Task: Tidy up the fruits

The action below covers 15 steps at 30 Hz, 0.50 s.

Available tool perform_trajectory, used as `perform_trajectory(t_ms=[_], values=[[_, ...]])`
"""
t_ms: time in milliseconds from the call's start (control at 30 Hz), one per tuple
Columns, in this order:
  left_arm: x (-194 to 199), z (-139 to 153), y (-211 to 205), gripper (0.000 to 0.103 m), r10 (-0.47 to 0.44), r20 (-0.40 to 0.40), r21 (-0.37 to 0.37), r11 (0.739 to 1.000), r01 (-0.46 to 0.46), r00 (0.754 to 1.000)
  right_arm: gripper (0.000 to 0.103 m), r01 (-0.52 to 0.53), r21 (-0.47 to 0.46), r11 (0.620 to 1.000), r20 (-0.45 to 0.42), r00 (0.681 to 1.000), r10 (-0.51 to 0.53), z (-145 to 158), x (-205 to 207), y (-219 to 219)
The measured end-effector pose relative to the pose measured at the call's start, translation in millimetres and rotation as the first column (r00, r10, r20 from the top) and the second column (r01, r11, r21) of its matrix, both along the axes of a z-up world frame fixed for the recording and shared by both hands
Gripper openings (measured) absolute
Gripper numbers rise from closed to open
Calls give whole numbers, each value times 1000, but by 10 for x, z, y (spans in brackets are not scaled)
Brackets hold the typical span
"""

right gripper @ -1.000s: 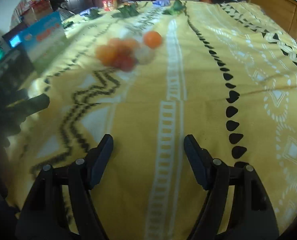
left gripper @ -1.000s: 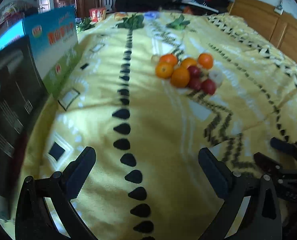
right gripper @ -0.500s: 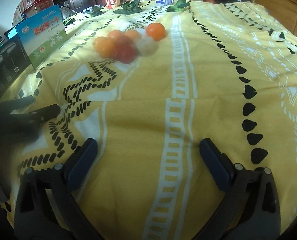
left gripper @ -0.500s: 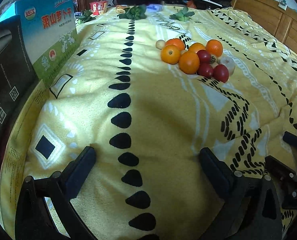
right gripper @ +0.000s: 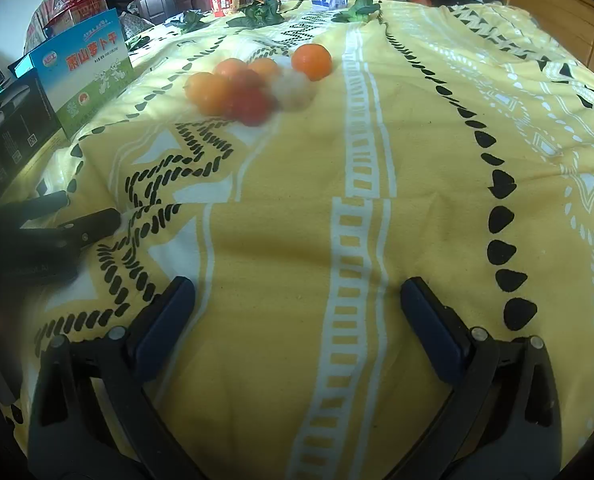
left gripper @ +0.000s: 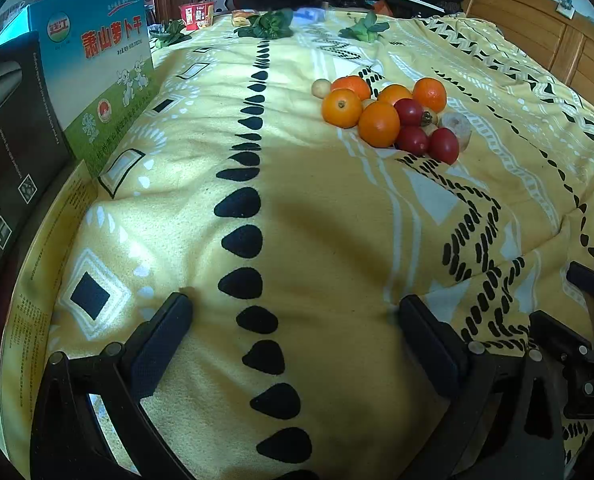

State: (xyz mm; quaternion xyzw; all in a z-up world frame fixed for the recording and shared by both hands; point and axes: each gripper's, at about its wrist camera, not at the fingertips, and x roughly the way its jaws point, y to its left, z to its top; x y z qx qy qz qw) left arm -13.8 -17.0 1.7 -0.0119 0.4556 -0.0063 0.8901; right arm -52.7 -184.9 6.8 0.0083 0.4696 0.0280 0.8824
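Hovering over the yellow patterned blanket, the left gripper and right gripper both hold their jaws spread wide with nothing between them — the right's have just been opening. Well ahead of both lies the fruit pile — oranges touching red tomatoes; a blue-green carton stands far left.

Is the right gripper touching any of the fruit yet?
Apart. The right wrist view shows the right gripper open over bare blanket, the fruit pile well ahead.

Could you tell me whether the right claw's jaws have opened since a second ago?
Yes. The right claw has just been opening: its jaws spread outward over the blanket's ladder stripe, with nothing between them.
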Motion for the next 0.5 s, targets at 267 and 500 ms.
perform_trajectory(t_ms=[267,500], values=[[1,-4,7,103,0,-1,-3,1000,0,1000,103,-2,2,1000,1,1000,2,-10,15,2],[1,-2,8,103,-1,-2,-6,1000,1,1000,103,-2,3,1000,3,1000,2,-9,11,-3]])
